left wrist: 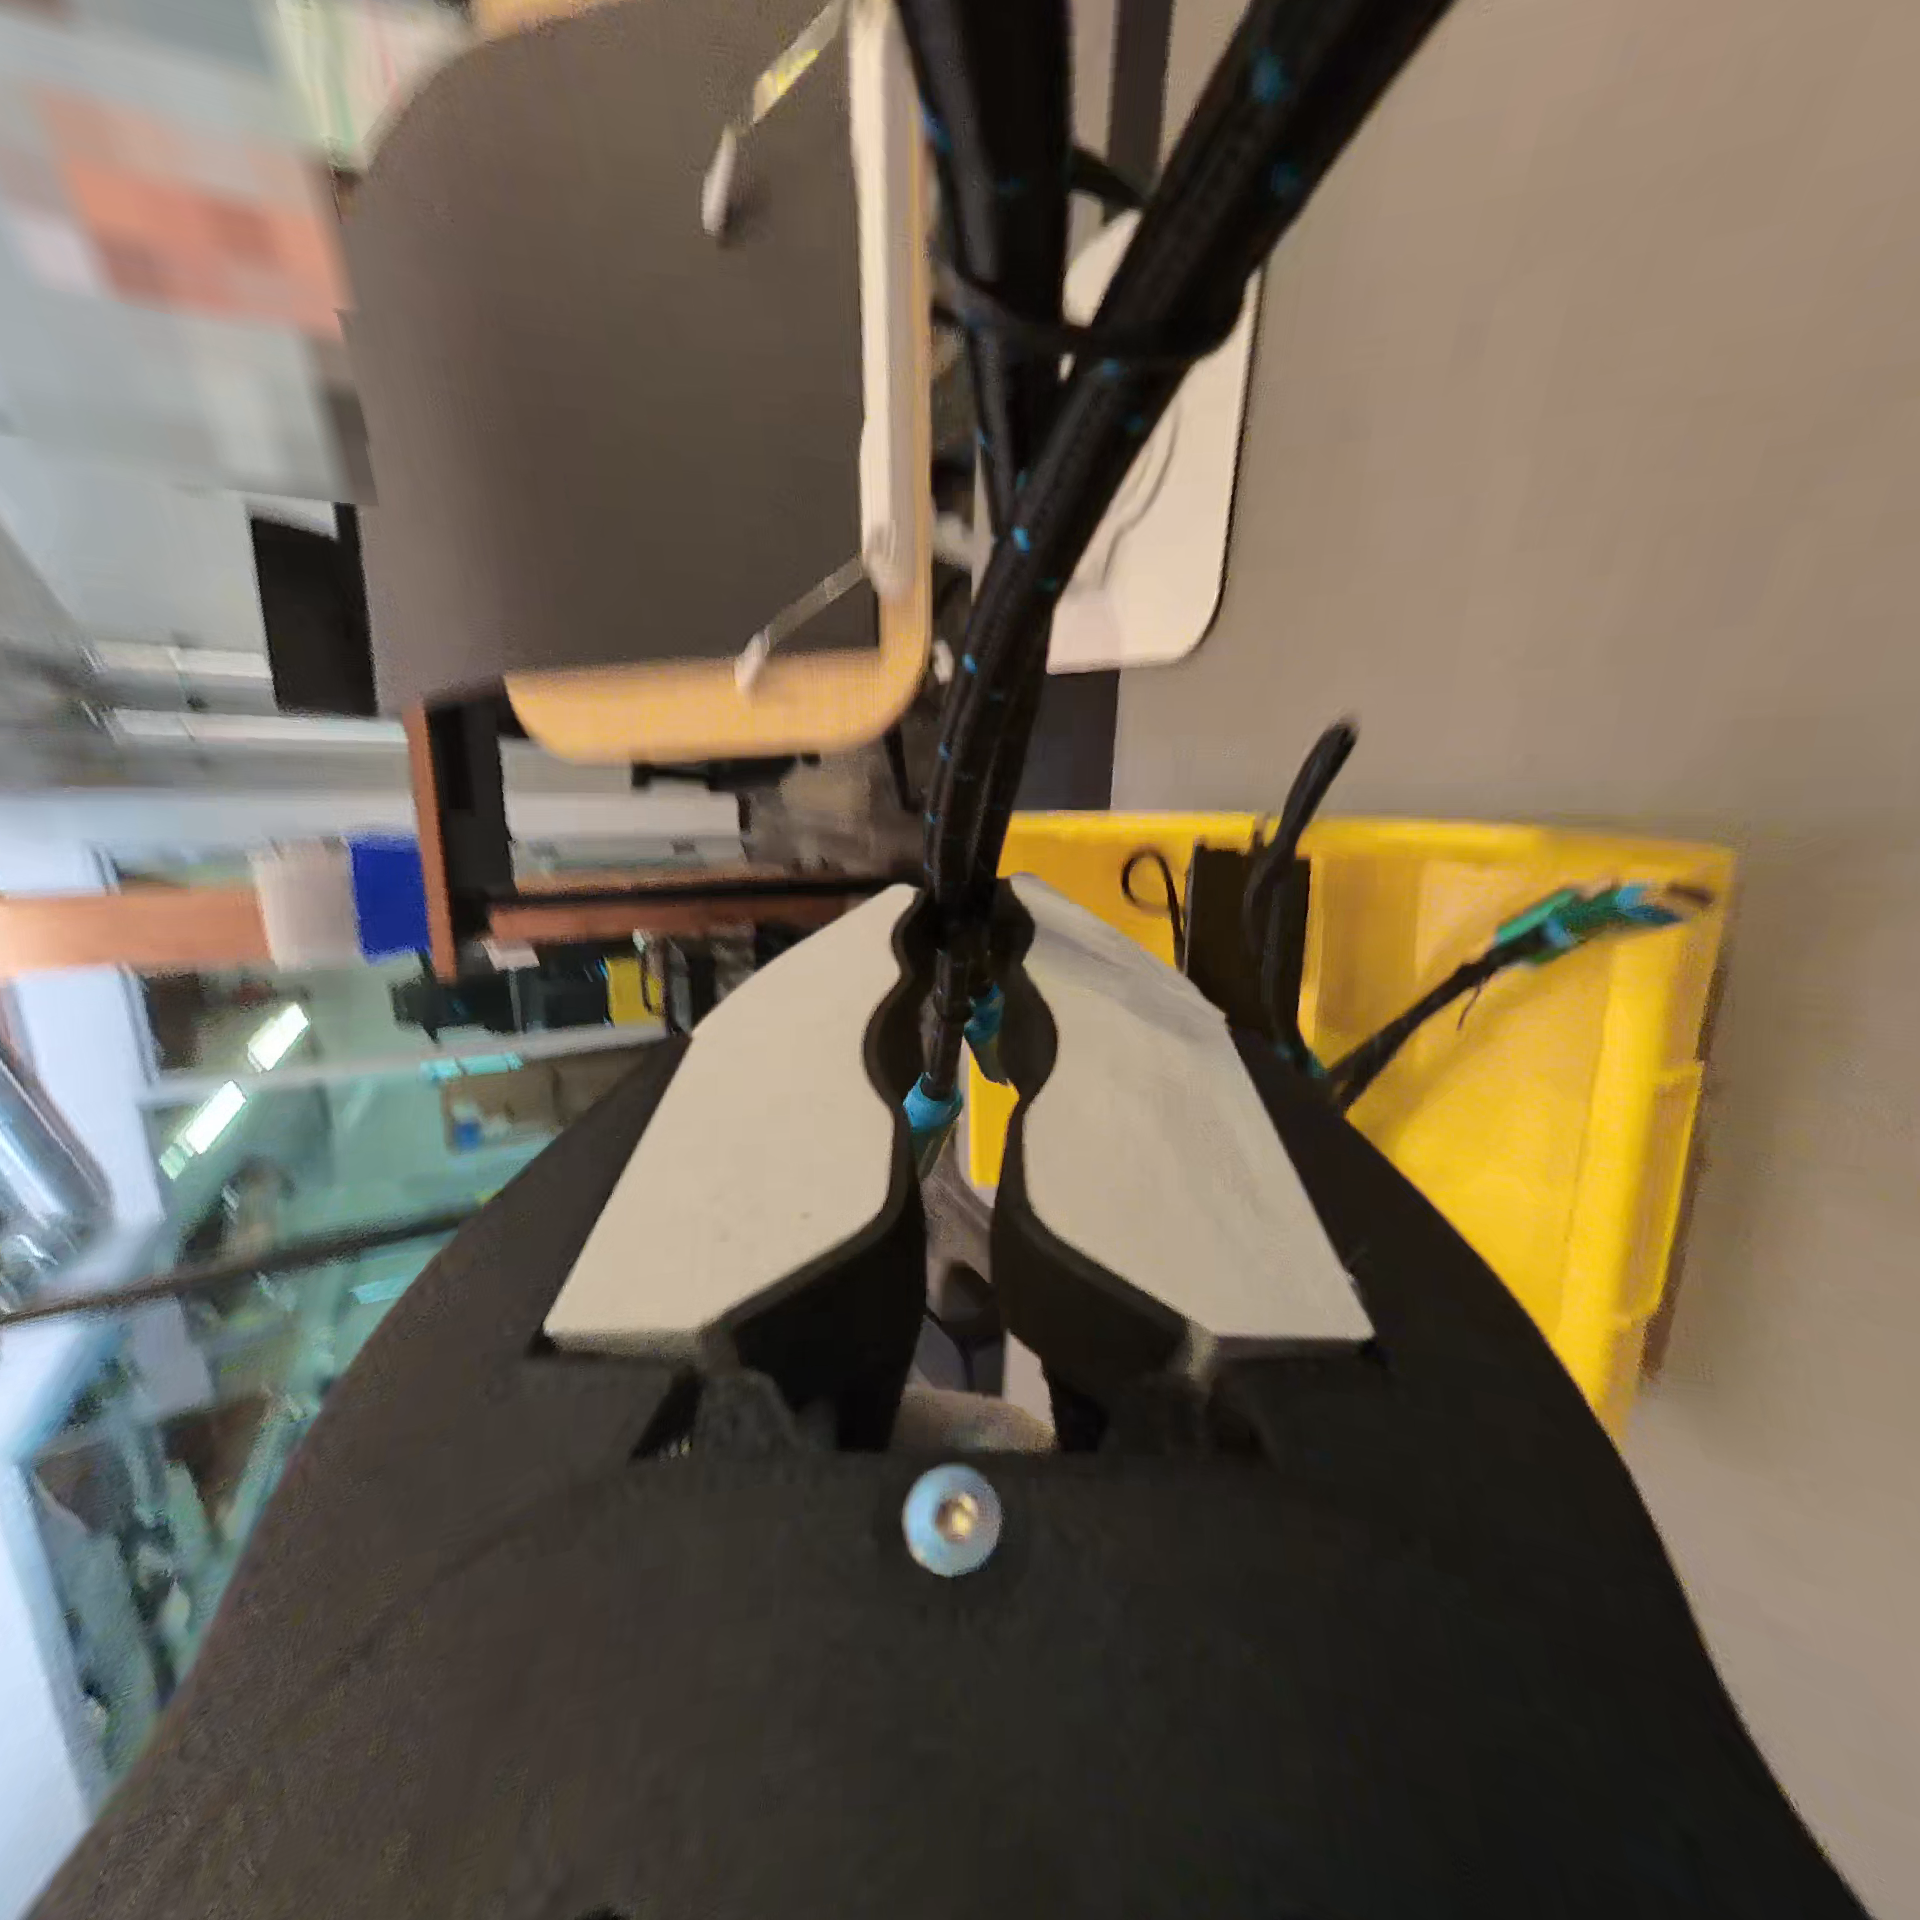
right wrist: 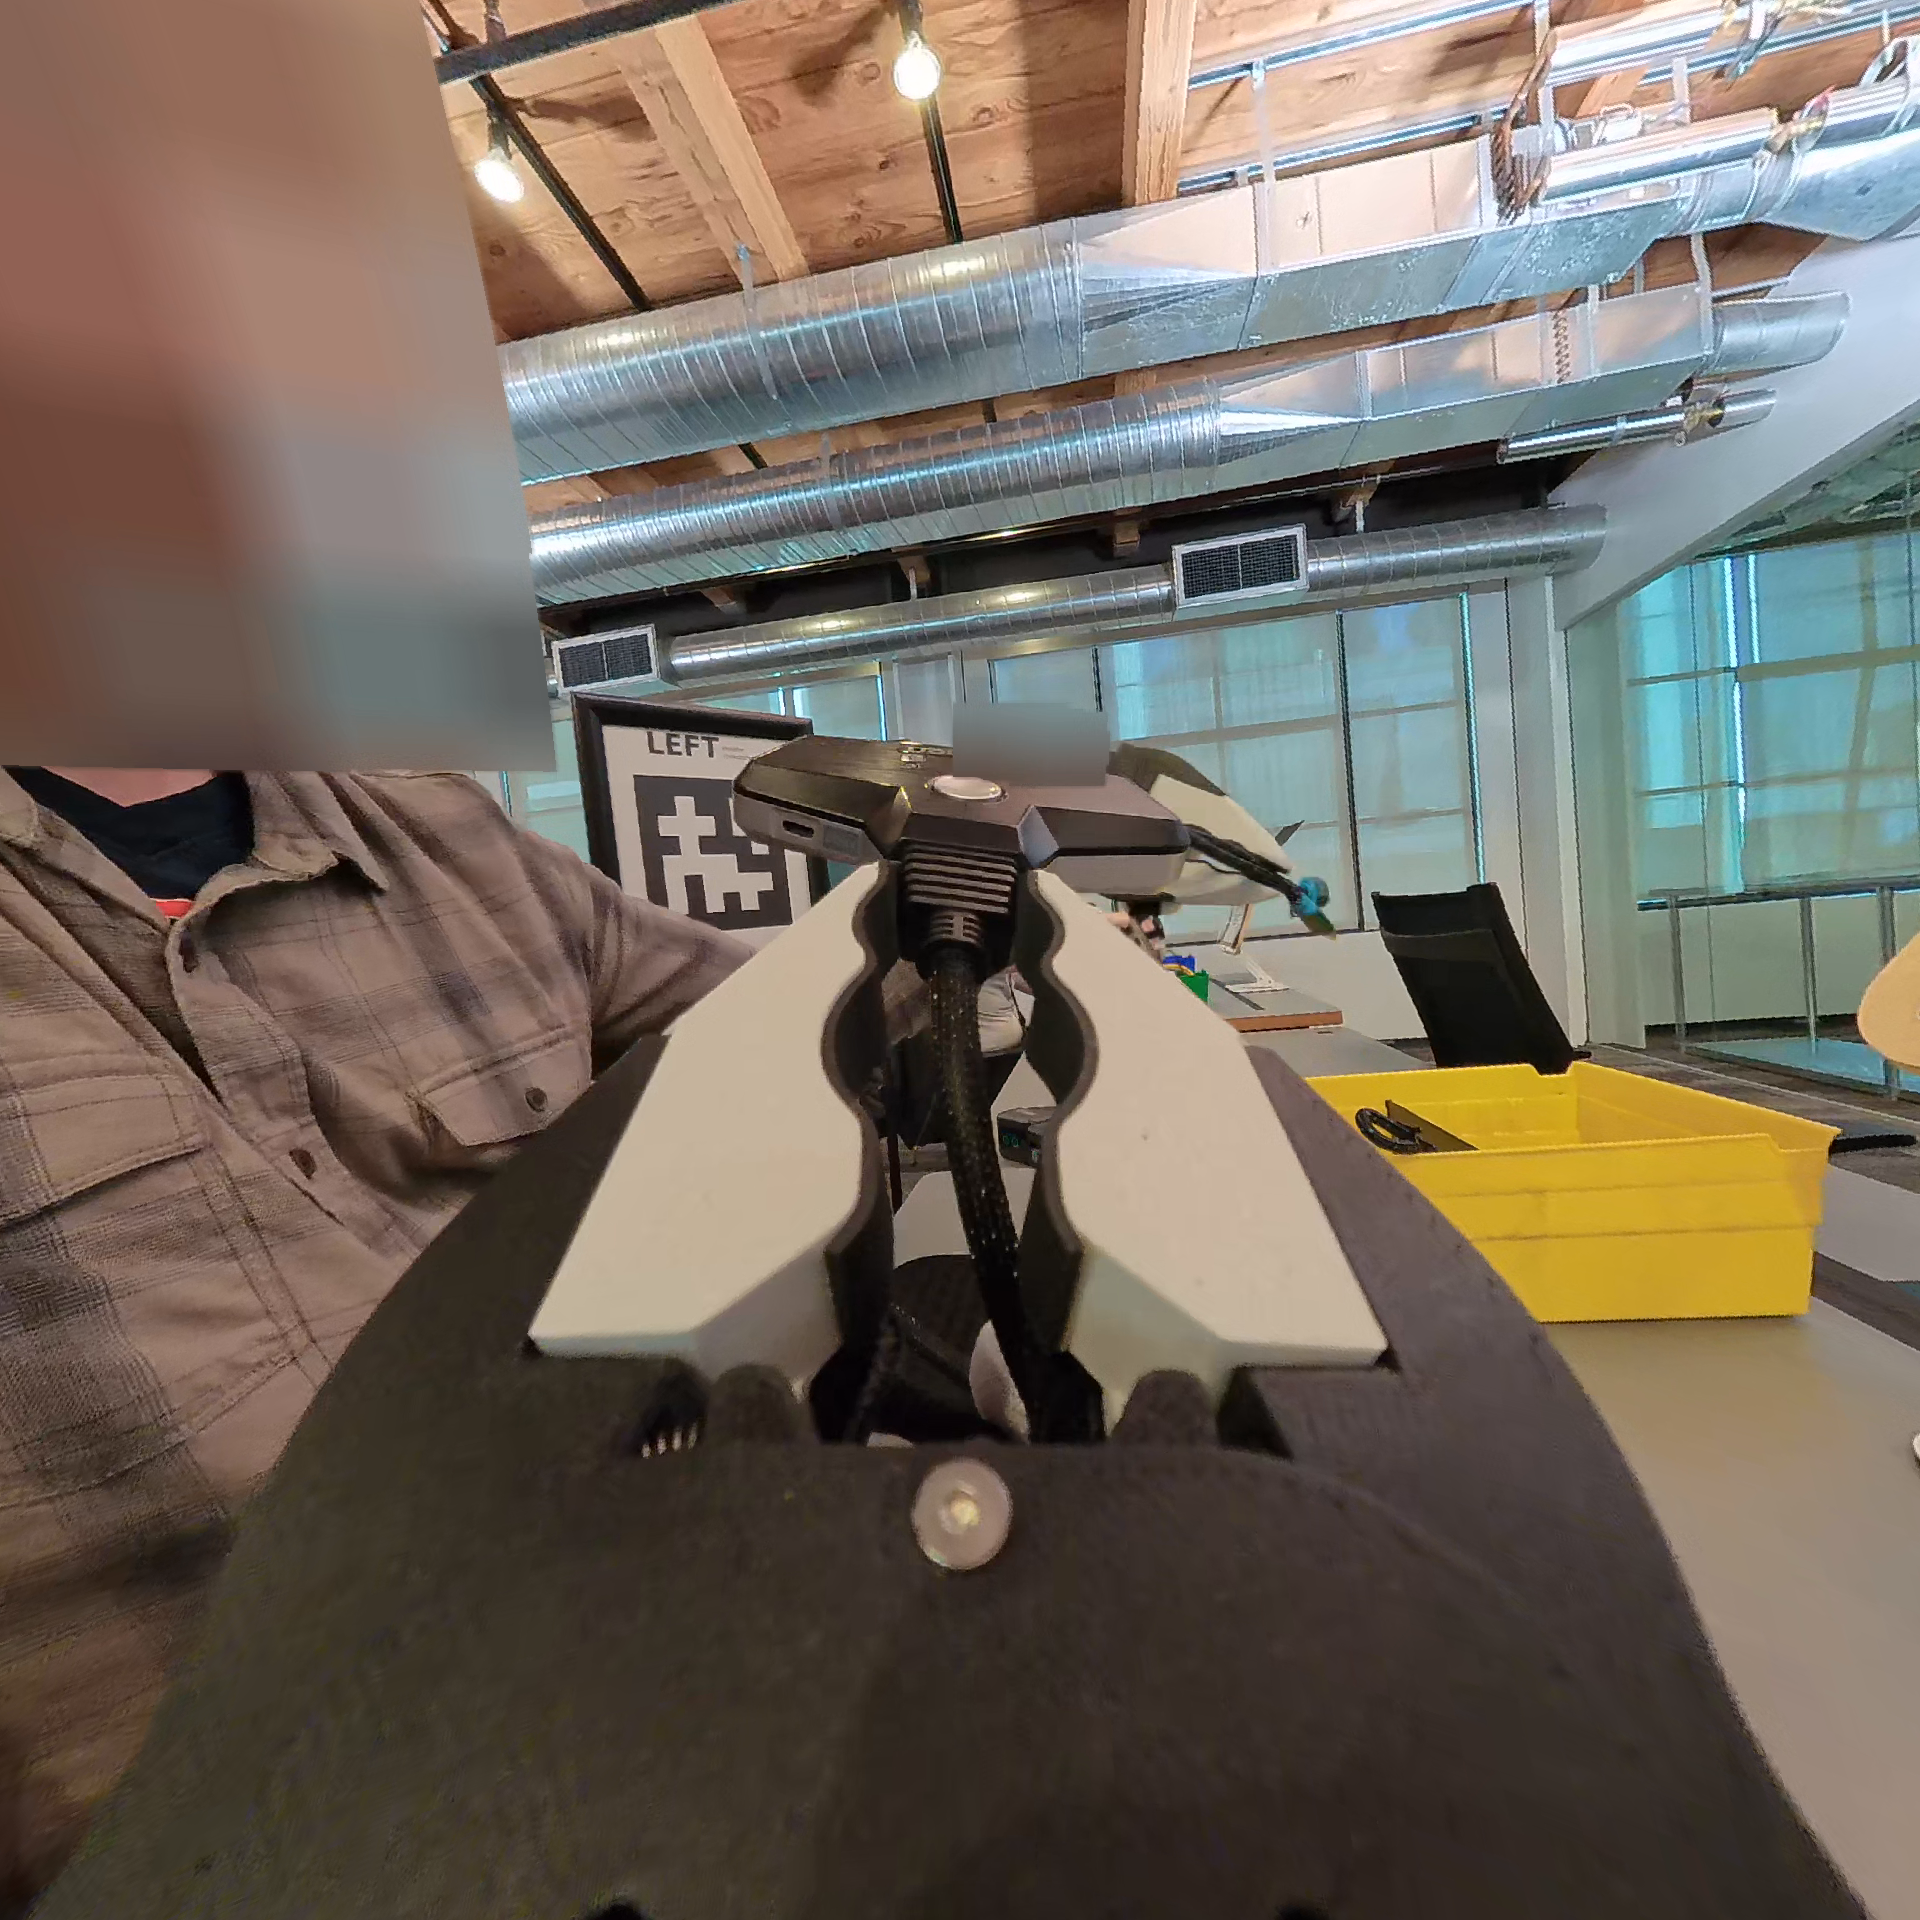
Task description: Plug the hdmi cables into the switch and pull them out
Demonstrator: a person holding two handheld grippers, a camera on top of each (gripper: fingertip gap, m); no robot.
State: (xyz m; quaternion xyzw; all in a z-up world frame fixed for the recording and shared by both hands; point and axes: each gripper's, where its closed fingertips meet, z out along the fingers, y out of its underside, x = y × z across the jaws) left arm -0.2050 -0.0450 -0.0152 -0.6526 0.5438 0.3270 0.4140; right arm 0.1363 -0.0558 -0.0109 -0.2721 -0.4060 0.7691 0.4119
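In the right wrist view my right gripper (right wrist: 951, 909) is shut on the ribbed cable collar of the black HDMI switch (right wrist: 956, 816) and holds it up in the air; its braided cable (right wrist: 971, 1101) runs back between the fingers. A port on the switch's left face stands empty. In the left wrist view my left gripper (left wrist: 961, 935) is rolled sideways and shut on black braided HDMI cables (left wrist: 997, 644) with blue ends (left wrist: 925, 1107). The left gripper also shows behind the switch in the right wrist view (right wrist: 1210, 842), with a blue cable end (right wrist: 1311, 896) sticking out.
A yellow bin (right wrist: 1558, 1195) stands on the grey table (right wrist: 1766, 1455) to the right; it holds another cable with a green-blue plug (left wrist: 1590, 914). A person in a plaid shirt (right wrist: 260, 1039) is close on the left. A chair (left wrist: 623, 416) stands beyond the table. One gripper's finger ends stand about 35 centimetres off the other's.
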